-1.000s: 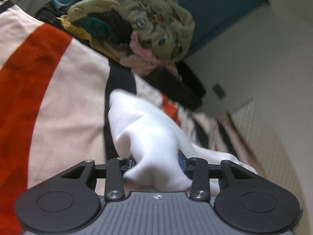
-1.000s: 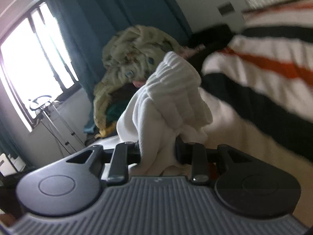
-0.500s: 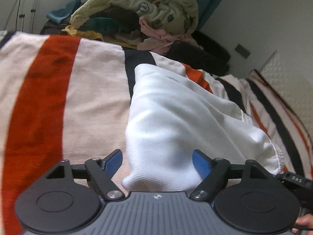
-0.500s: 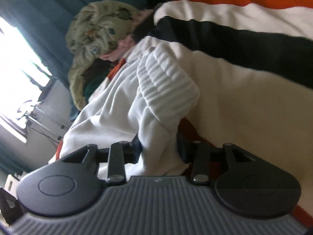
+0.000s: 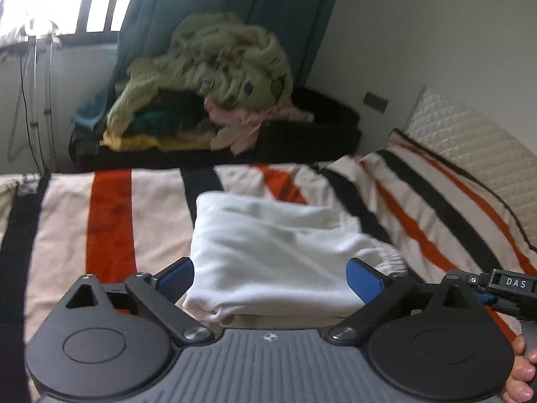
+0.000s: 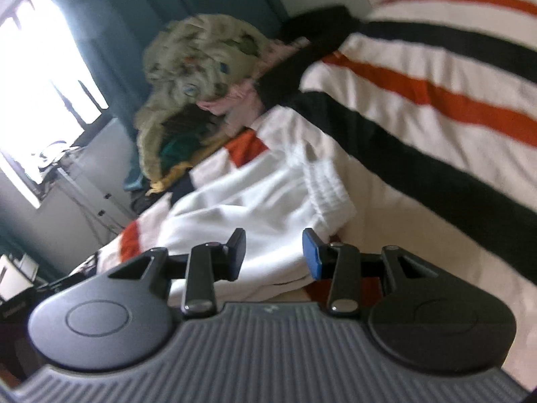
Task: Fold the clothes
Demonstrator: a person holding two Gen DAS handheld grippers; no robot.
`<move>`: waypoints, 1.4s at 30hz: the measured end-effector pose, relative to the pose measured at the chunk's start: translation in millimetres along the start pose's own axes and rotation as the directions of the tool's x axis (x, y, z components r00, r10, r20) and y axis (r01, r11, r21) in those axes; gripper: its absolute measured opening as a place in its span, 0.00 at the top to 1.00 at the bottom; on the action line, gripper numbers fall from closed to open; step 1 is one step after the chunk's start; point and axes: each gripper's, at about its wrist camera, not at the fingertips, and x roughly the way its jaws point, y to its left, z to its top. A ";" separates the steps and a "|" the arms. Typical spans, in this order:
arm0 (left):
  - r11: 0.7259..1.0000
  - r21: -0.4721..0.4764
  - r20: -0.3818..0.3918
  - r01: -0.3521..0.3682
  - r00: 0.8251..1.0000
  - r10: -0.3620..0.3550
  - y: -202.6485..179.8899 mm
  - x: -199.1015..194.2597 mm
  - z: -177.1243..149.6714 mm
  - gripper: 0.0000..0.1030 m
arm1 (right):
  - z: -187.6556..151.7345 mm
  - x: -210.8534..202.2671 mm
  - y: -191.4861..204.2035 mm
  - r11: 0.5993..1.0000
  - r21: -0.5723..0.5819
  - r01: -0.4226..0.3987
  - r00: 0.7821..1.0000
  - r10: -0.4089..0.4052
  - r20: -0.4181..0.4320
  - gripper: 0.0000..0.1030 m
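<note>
white folded garment (image 5: 268,262) lying on striped bedspread (image 5: 110,215) | left gripper (image 5: 270,277) fingers spread wide, holding nothing | right gripper (image 6: 273,252) fingers parted, empty

— How many garments are lying folded on the bed?
— One white garment (image 5: 268,255) is sitting on one striped blanket (image 5: 110,221).
— And how many grippers are showing?
— Two: the left gripper (image 5: 270,277) and the right gripper (image 6: 273,252), each showing two fingers.
— Any piles?
— One heap of clothes (image 5: 214,90) is sitting behind, and one pillow (image 5: 470,147).
</note>
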 end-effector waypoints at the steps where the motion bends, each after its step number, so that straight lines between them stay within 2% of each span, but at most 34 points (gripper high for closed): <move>1: 1.000 0.010 0.013 0.000 1.000 0.000 -7.3 -15.4 2.0 0.03 | 0.4 -12.8 6.1 1.000 -0.017 -0.008 1.000 0.008 0.011 0.60; 7: 0.998 0.066 0.103 -0.023 0.995 0.016 -41.6 -102.0 5.3 0.00 | -4.4 -90.3 42.5 0.991 -0.126 -0.052 0.995 0.063 0.078 0.60; 12: 0.992 0.115 0.159 -0.050 0.987 0.031 -63.6 -160.4 -4.6 0.00 | -15.1 -143.3 71.1 0.972 -0.217 -0.089 0.986 0.117 0.122 0.60; 13: 0.991 0.124 0.169 -0.054 0.985 0.033 -67.0 -171.0 -8.3 0.00 | -18.2 -152.4 76.5 0.968 -0.237 -0.089 0.984 0.123 0.132 0.57; 15: 0.989 0.134 0.187 -0.062 0.982 0.036 -72.6 -191.2 -17.1 0.00 | -25.8 -168.3 83.9 0.961 -0.258 -0.096 0.978 0.139 0.157 0.28; 17: 0.988 0.139 0.196 -0.067 0.980 0.039 -75.5 -204.3 -26.4 0.00 | -34.8 -182.2 87.5 0.956 -0.270 -0.115 0.969 0.167 0.181 0.15; 26: 0.984 0.168 0.242 -0.064 0.970 0.022 -81.1 -241.7 -78.7 0.00 | -85.0 -207.2 85.1 0.960 -0.270 -0.077 0.947 0.156 0.282 0.15; 35: 0.981 0.174 0.288 -0.088 0.957 0.035 -70.0 -249.7 -118.6 0.00 | -131.2 -195.9 83.9 0.950 -0.312 -0.025 0.948 0.121 0.295 0.15; 42: 0.978 0.170 0.286 -0.120 0.956 0.068 -47.7 -232.5 -135.4 0.00 | -161.5 -171.2 85.8 0.946 -0.324 0.017 0.950 0.086 0.299 0.15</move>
